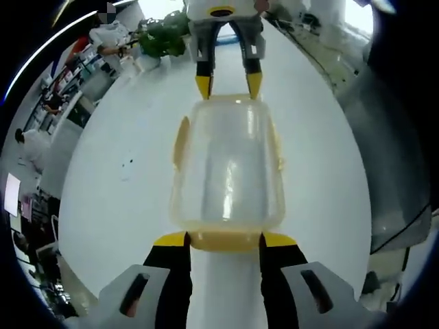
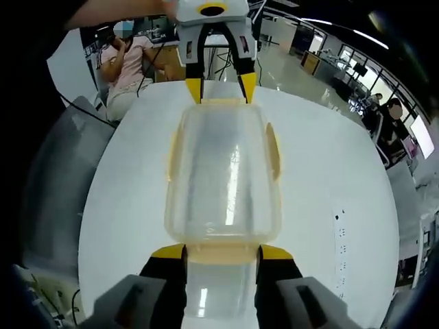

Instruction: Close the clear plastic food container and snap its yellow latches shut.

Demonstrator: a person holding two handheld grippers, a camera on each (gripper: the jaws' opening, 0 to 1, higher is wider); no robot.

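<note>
Container [image 1: 230, 175] of clear plastic lies on a white round desk [image 1: 116, 205], lengthwise between the two grippers, which face each other across it. Around the desk, the left gripper view shows a green plant [image 1: 161, 34] at the far edge and a person in white [image 1: 113, 38] beside shelves on the far left; the right gripper view shows a seated person in a pink top [image 2: 127, 65] beyond the far edge and another person [image 2: 394, 116] far right. Nothing lies on the desk between the jaws and the container.

The container is see-through, with rounded corners; its lid sits on top. Yellow latches run along its sides: one on the left long side [image 1: 181, 140], one on the right long side [image 1: 277, 147], and a yellow latch at each short end [image 1: 223, 240].

In the left gripper view, the left gripper [image 1: 224, 240] has its yellow-tipped black jaws spread, one on each side of the near end latch, touching or just beside it, not clamped on anything. The right gripper [image 1: 228, 86] stands at the far end, jaws parted, tips at the container's far rim. The right gripper view mirrors this: the right gripper [image 2: 221, 252] straddles the near end latch [image 2: 221, 253] with jaws apart, and the left gripper [image 2: 220, 88] stands at the far end.
</note>
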